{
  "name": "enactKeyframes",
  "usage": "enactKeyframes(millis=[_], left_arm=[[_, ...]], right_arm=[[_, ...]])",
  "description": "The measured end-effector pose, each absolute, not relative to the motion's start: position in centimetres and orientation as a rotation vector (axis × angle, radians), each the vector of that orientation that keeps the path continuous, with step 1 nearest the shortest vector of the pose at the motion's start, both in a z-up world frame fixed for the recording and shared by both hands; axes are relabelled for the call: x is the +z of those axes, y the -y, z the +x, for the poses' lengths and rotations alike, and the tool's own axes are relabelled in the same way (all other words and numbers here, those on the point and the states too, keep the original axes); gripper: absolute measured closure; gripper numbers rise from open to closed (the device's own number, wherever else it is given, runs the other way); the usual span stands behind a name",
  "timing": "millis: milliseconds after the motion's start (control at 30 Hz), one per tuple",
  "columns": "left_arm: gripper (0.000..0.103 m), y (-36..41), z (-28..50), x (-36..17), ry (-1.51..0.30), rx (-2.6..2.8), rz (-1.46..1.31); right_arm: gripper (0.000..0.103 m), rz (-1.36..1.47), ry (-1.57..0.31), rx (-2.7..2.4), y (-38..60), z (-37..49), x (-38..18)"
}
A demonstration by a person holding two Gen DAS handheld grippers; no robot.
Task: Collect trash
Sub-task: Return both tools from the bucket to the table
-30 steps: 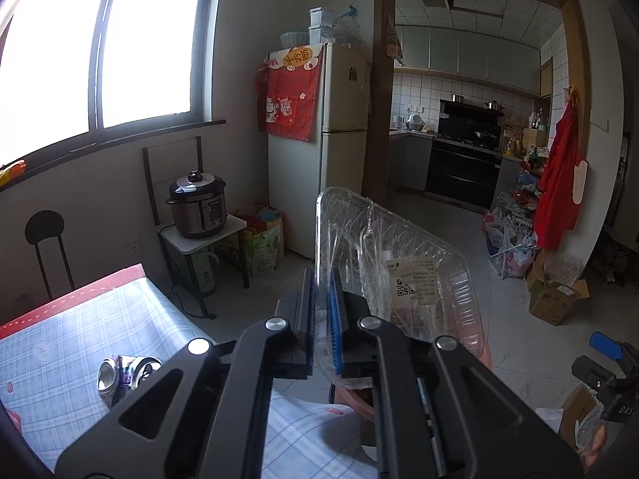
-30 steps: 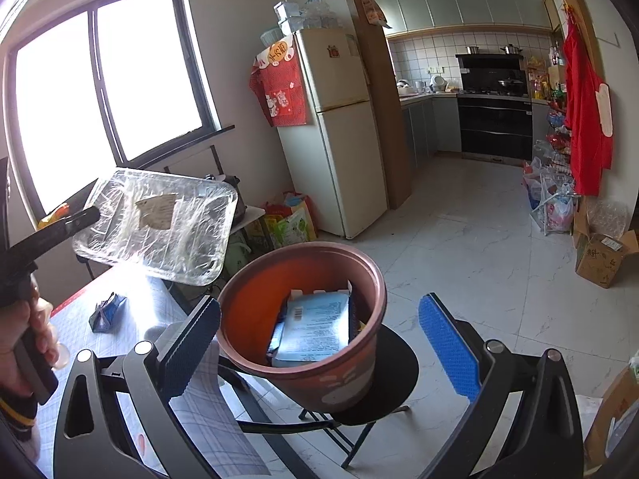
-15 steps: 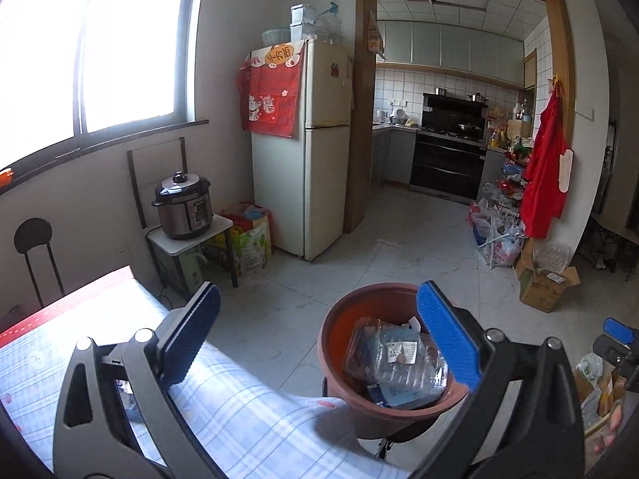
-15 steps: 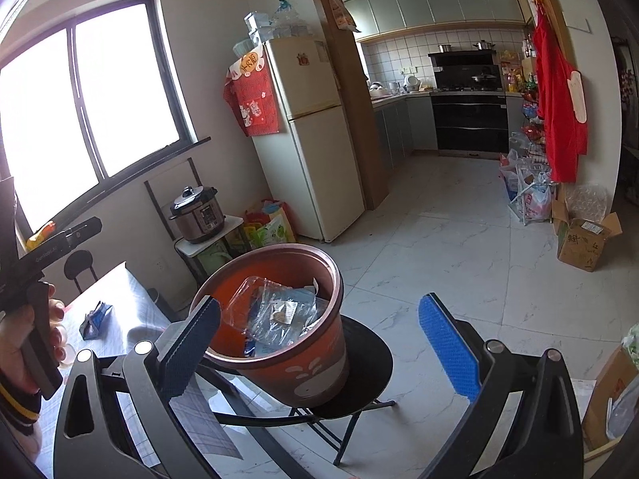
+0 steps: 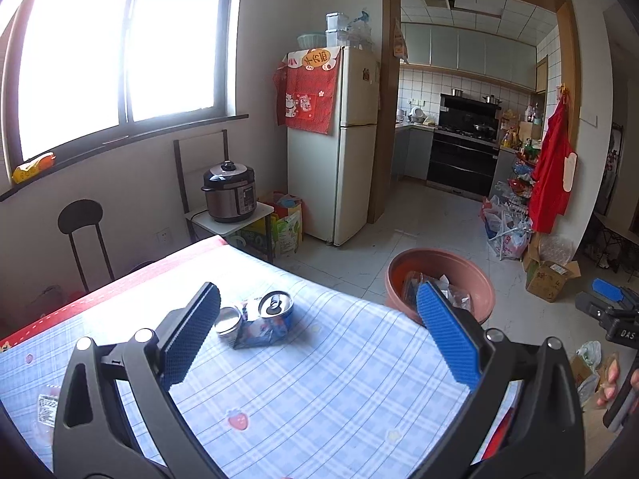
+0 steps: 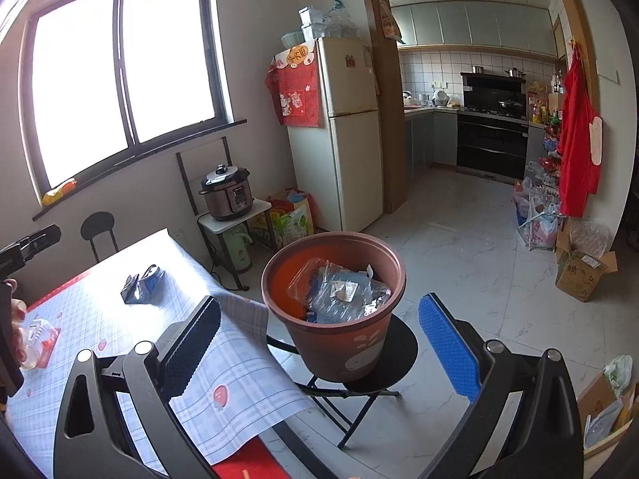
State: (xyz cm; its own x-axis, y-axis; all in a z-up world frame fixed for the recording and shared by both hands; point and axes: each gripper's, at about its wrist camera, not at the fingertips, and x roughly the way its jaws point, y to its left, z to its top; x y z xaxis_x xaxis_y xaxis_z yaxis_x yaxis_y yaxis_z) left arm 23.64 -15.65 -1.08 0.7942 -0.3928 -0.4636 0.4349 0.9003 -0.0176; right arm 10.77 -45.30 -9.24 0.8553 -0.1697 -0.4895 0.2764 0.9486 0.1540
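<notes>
left claw point(image 5: 317, 333): black frame, blue ribbed pads | silver screws | right claw point(image 6: 319, 341): same

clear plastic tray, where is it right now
In the right wrist view the clear plastic tray lies crumpled inside the brown pot on the black stool, just off the table's corner.

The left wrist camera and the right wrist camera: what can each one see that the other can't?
Only the left wrist view shows the open tops of the silver drink cans lying on the blue checked tablecloth. Only the right wrist view shows the black folding stool under the terracotta plastic pot, and the clear plastic tray plainly inside it. Both show the pot, the white fridge and the pressure cooker.
</notes>
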Motion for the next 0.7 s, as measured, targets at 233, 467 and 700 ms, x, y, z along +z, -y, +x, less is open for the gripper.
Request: enactKeyframes(millis=[233, 467, 700], left_arm=[[0.006, 8.3, 21.0, -1.2, -0.500, -0.429, 0.064], [0.006, 1.3, 20.9, -2.8, -0.519, -0.340, 0.071], [0.006, -7.8, 21.4, -4.6, -0.521, -0.282, 0.065]], right_arm=[[0.006, 0.160, -0.529, -0.205, 39.2, 11.4, -8.4], [0.006, 0.096, -0.549, -0.139, 33.3, 12.6, -8.3], [0.006, 0.149, -0.483, -0.080, 29.2, 14.0, -9.0]])
